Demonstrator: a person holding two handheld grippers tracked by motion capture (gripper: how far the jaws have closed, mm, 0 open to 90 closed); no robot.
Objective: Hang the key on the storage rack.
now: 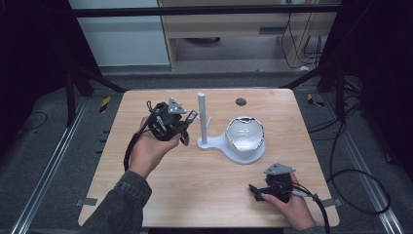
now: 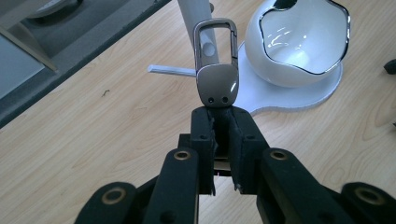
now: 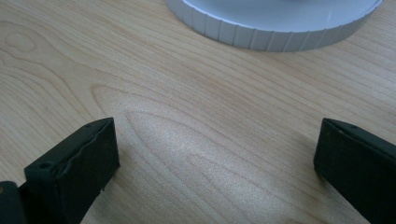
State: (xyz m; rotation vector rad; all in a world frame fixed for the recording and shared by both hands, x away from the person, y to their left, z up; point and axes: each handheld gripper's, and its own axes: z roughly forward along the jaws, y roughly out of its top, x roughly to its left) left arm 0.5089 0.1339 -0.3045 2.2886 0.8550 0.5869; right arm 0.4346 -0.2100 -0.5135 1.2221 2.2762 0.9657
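Observation:
My left gripper (image 2: 223,116) is shut on the lower end of a silver metal key clip (image 2: 216,70), whose open loop points at the white post (image 2: 196,14). From the high view, the left gripper (image 1: 187,127) is held above the table just left of the upright post (image 1: 202,117), the clip (image 1: 191,116) close to it. The post rises from a white stand (image 1: 214,145) that also carries a glossy white bowl (image 1: 245,134). My right gripper (image 1: 256,190) lies at the table's front right, its jaws wide open with nothing between them (image 3: 215,158).
The wooden table (image 1: 195,185) has a small dark round hole (image 1: 240,102) near its far edge. A short white peg (image 2: 170,70) sticks out sideways from the post. The stand's ribbed white rim (image 3: 275,28) lies just ahead of the right gripper. Cables trail off both grippers.

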